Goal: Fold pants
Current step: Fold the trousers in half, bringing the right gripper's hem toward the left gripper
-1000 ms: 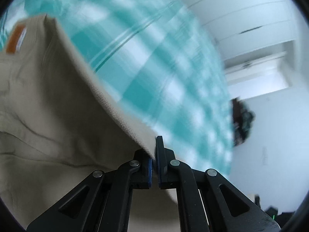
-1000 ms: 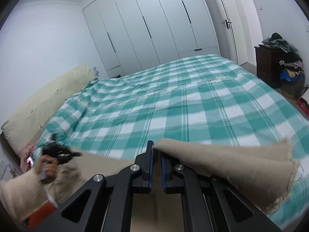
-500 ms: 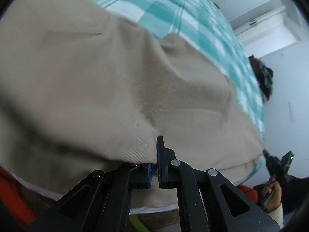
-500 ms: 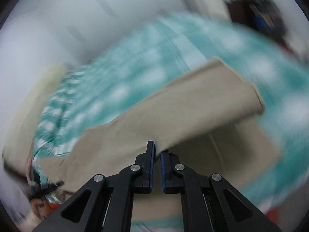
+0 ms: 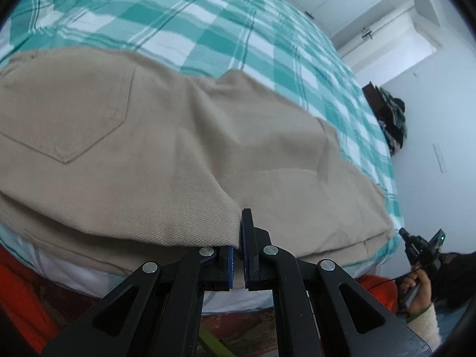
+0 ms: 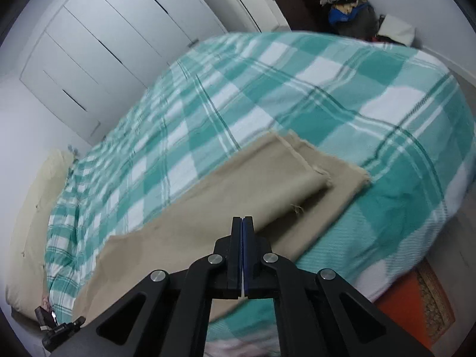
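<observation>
The beige pants (image 5: 178, 136) lie flat on the green checked bed cover (image 5: 208, 20), folded lengthwise, with a back pocket (image 5: 68, 113) facing up. My left gripper (image 5: 238, 232) is shut on the near edge of the pants at the seat; the cloth drapes over its left finger. In the right wrist view the two leg ends (image 6: 297, 172) lie one over the other, hems slightly offset. My right gripper (image 6: 242, 220) hovers at the near edge of the legs, its jaws closing, pads together and no cloth seen between them. A hand holds the right gripper (image 5: 422, 247) at the bed's corner.
White wardrobe doors (image 6: 104, 44) stand beyond the bed. A pale pillow (image 6: 32, 208) lies along the left side. A dark dresser piled with clothes (image 6: 327, 0) stands at the far right. Orange fabric (image 6: 401, 303) and a rug show below the near bed edge.
Both grippers came down towards the near bed edge, and the lifted pants now lie flat. The right gripper's pads, parted on the cloth before, now meet with no cloth between.
</observation>
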